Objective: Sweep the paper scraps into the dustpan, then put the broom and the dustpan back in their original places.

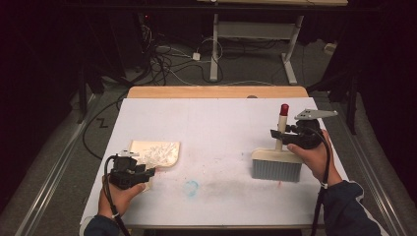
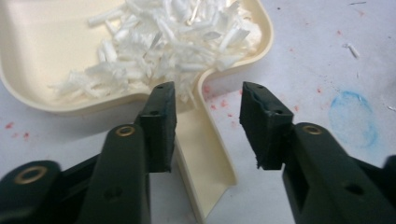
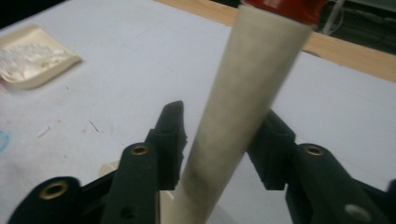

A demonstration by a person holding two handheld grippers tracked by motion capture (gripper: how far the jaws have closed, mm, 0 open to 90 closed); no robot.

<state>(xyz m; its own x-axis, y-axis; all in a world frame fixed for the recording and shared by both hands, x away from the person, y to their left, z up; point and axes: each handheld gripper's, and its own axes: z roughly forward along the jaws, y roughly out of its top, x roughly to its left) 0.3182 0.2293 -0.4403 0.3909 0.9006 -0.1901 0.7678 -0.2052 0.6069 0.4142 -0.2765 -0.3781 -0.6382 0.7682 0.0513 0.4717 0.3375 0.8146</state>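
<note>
The left gripper (image 2: 205, 126) has its fingers (image 2: 159, 126) spread, with the cream handle of the dustpan (image 2: 205, 168) lying between them; the pads stand clear of it on the far side and only brush it on the near one, so I judge the handle released, not pinched. That handle runs straight away from the fingers, its long axis in line with the gripper, and widens into the pan, which lies flat on the table (image 1: 216, 123) at the person's left. A heap of white shreds (image 2: 159, 51) sits in the pan.

The right gripper (image 3: 219, 140) also has its fingers (image 3: 170, 140) parted around the pale handle of the brush (image 3: 233, 116). The stick passes between them, tilted and close to both pads, and I cannot tell whether either pad is pressing. The brush stands upright on its grey bristles (image 1: 277, 169) at the person's right, red cap (image 1: 284, 108) uppermost, its long axis rising from the table.

Each tool is nearest to its own hand; pan and brush lie well apart. A faint blue ring (image 1: 191, 187) marks the table between them.

Counted: one dustpan, one brush, one heap of shreds, two grippers.
</note>
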